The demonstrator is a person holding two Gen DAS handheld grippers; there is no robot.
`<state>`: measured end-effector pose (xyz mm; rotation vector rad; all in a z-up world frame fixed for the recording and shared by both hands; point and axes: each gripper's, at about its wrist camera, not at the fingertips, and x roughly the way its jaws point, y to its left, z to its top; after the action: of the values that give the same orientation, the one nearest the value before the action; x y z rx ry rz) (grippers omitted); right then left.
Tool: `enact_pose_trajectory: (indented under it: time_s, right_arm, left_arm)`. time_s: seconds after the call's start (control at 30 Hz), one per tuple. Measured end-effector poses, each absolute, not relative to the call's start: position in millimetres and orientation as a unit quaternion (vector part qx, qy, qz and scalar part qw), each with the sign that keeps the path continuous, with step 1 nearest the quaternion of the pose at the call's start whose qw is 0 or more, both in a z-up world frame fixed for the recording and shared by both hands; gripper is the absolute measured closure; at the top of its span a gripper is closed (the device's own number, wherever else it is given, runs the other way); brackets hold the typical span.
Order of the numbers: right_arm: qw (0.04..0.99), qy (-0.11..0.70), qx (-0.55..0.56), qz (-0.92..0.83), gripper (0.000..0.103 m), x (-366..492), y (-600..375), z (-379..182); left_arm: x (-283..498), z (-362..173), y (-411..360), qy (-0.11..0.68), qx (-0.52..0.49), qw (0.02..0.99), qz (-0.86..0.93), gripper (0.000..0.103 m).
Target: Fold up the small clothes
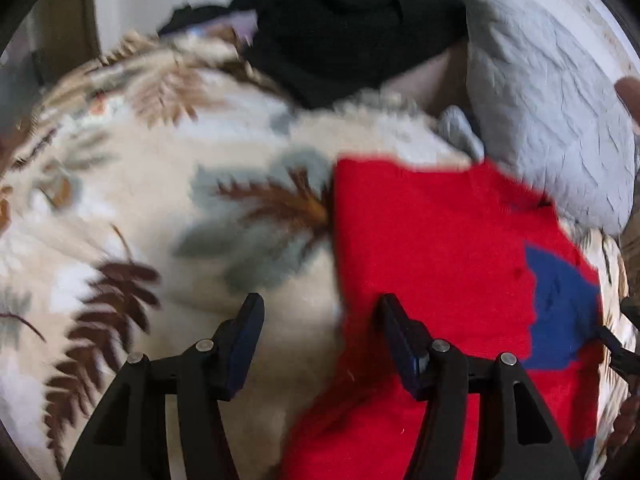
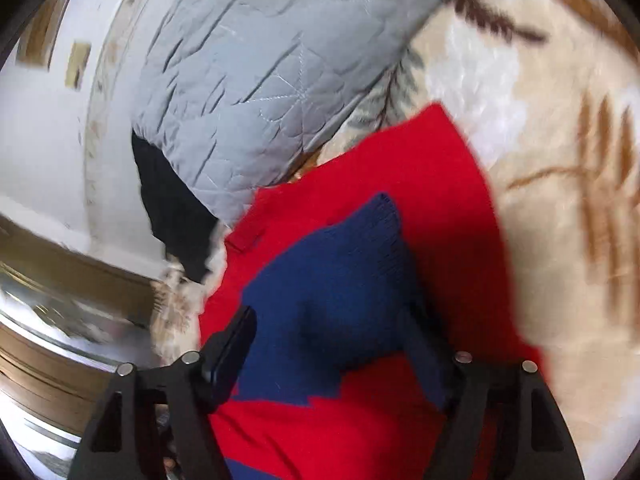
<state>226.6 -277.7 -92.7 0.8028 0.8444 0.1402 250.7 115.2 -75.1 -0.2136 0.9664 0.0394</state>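
Red garment (image 1: 432, 248) w/ blue patch (image 2: 332, 296) lies flat on leaf-print blanket (image 1: 140, 184), center-right of frame, prob. spread for folding; left gripper (image 1: 322, 336) fingers apart over its edge, right gripper (image 2: 328, 344) apart too, straddling patch (nothing pinched).

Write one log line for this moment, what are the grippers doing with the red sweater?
left gripper: open, empty | right gripper: open over blue patch | red sweater: flat on blanket

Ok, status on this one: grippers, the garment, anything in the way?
Left gripper open over the red garment's edge, holding nothing. Right gripper open above its blue patch. Garment flat on the leaf-print blanket. Grey quilted pillow beside it, clear.
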Motion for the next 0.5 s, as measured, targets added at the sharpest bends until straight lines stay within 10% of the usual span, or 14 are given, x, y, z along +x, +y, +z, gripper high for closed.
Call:
enact_pose_trajectory:
  time_s: [0.5]
  right_arm:
    - [0.838, 0.374, 0.373, 0.134, 0.017, 264.6, -279.1, -78.9]
  left_arm:
    - [305.8, -86.7, 108.1, 0.480, -0.095, 0.872, 0.000, 0.040]
